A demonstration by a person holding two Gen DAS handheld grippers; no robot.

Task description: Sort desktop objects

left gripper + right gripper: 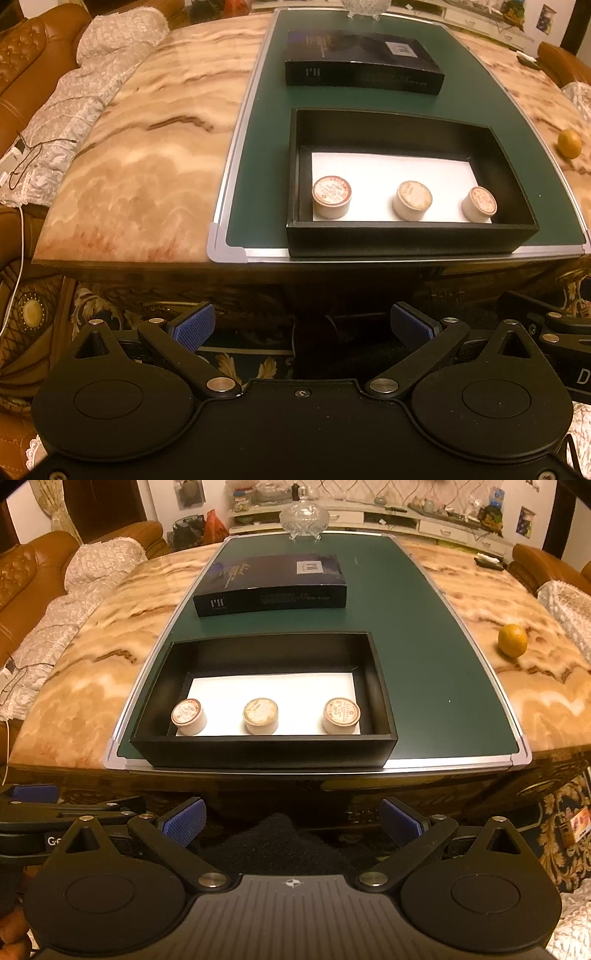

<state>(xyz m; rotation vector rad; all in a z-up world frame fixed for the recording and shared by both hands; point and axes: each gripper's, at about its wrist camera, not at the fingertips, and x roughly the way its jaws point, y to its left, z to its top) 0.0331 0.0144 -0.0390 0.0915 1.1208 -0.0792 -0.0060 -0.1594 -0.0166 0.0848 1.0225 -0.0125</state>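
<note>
An open black box sits at the near edge of a green board on the marble table. Three small white round jars stand in a row on its white liner: left jar, middle jar, right jar. Behind it lies the dark box lid. My left gripper and right gripper hang open below the table's front edge, holding nothing.
An orange rests on the marble at the right. A glass dish stands at the board's far end. Leather sofas with white covers flank the table. A dark remote-like object lies far right.
</note>
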